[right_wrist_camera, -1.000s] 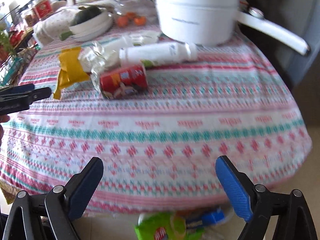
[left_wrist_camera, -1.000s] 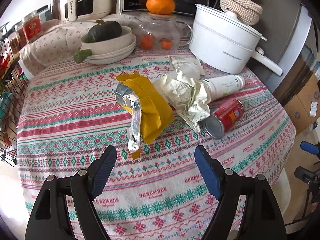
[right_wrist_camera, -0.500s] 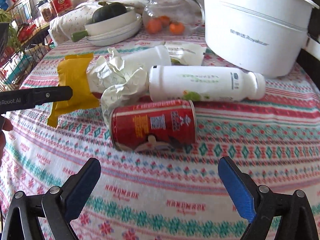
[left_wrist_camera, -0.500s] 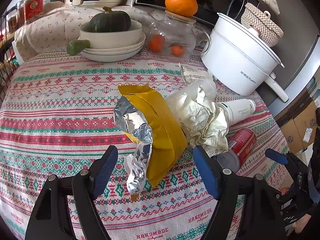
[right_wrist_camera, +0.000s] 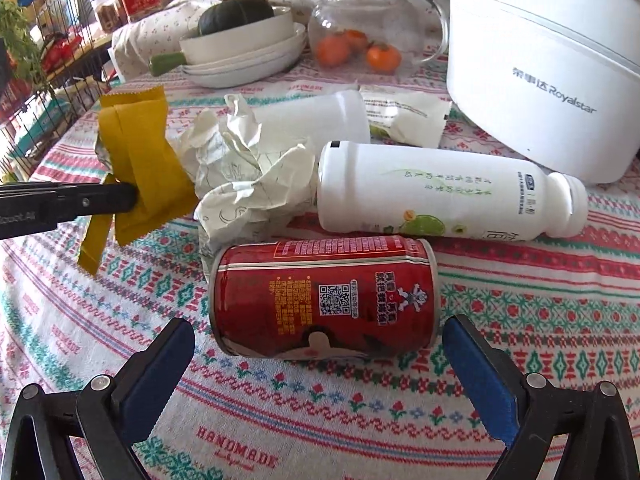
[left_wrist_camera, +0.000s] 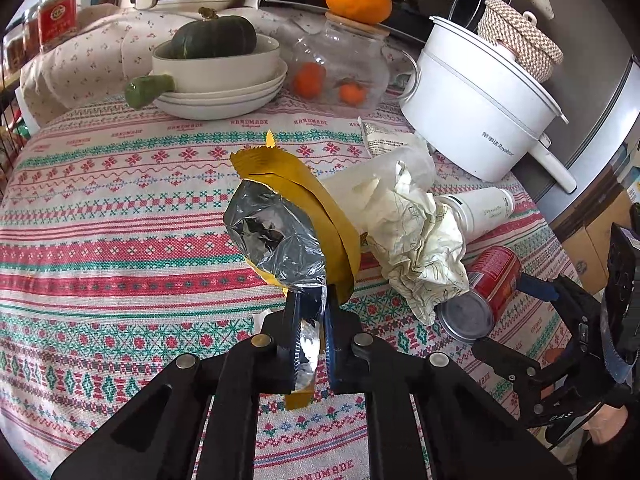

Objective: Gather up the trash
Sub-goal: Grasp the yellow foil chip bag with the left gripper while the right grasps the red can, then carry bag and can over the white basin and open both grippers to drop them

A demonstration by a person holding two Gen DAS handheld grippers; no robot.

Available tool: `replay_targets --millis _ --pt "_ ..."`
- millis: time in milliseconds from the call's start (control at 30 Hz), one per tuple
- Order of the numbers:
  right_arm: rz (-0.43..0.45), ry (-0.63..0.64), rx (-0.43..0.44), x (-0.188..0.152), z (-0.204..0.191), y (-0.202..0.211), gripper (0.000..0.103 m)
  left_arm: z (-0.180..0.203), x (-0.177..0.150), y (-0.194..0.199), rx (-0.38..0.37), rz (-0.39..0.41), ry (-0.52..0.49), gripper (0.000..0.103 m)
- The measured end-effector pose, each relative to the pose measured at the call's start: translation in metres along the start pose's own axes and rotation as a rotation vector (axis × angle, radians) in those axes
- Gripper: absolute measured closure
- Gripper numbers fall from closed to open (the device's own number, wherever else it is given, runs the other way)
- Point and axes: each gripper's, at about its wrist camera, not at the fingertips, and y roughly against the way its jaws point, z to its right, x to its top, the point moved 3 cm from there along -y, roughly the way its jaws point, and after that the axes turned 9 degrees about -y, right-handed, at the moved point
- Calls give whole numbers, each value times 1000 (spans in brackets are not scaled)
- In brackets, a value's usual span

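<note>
Red and dented at its rim, the can lies on its side on the tablecloth, directly ahead of the right gripper and between the lines of its two fingers. Its long axis runs left to right across that gripper's view, so the jaws, spread wide and empty, would meet its two ends, not its round side; a turn of the wrist looks needed for a firmer hold, I judge. The right gripper is plainly the nearer one to the can.

Just behind the can lies one white bottle, also on its side and parallel to it, neck pointing right. Left of the bottle sits one crumpled paper wad, touching the can's far left end, with one pale cup tipped over behind it and one flat printed sachet beyond.

The left gripper is clamped on one yellow foil-lined wrapper, which stands up from the closed jaws, lifted off the cloth.

Not trash: one white cooker, one glass teapot, one stack of dishes.
</note>
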Motion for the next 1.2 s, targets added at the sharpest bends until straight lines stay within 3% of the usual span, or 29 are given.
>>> replay_targets --millis 167,233,467,1200 --pt "-4 -2 -21 1 -2 -8 3 -2 -2 8 25 4 -24 96" --pt "2 -4 -39 1 -2 -9 13 -2 -3 12 36 -1 -26 96" --pt "18 -16 -35 -1 -2 9 14 7 -9 36 59 -12 -40 97" --pt "84 -66 -115 -49 -8 170 14 124 -55 150 -8 39 -193 97"
